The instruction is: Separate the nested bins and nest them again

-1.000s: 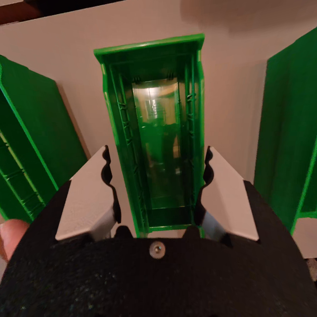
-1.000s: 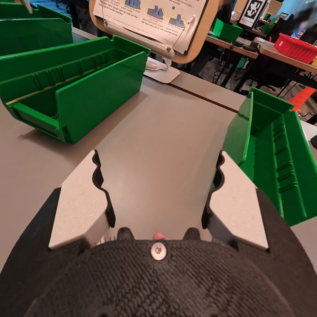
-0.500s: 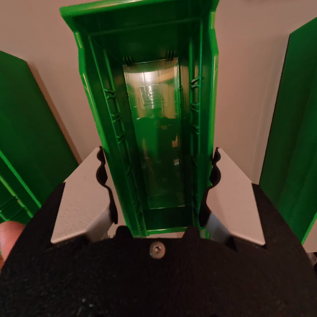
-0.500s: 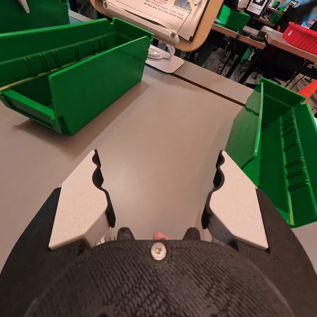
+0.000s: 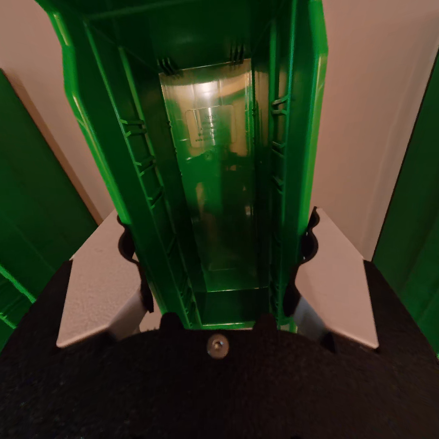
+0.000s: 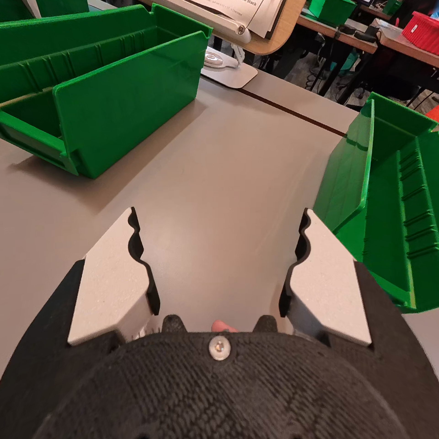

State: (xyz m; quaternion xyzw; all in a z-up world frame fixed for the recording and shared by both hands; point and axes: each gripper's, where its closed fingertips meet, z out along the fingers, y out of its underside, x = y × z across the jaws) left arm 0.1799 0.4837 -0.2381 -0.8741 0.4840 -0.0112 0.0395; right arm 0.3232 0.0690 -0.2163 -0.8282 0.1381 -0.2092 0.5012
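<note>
In the left wrist view I look down into a long green bin (image 5: 213, 166) with ribbed inner walls and a shiny floor. My left gripper (image 5: 217, 218) is open wide and straddles the bin's near end. Its fingers (image 5: 107, 273) lie against the outer side walls. Two more green bins stand at the left (image 5: 35, 190) and right (image 5: 415, 190). My right gripper (image 6: 218, 213) is open and empty above the grey table (image 6: 225, 154). It sits between a green bin at the left (image 6: 123, 102) and a green bin at the right (image 6: 392, 213).
A clipboard stand holding a printed sheet (image 6: 237, 19) rests on a white base (image 6: 228, 71) behind the left bin. Another green bin shows at the top left corner (image 6: 47, 7). Farther tables hold a red basket (image 6: 422, 28) and green bins.
My left gripper has moved forward over the middle bin, whose walls now lie between the fingers. My right gripper has drifted slightly forward and stays open.
</note>
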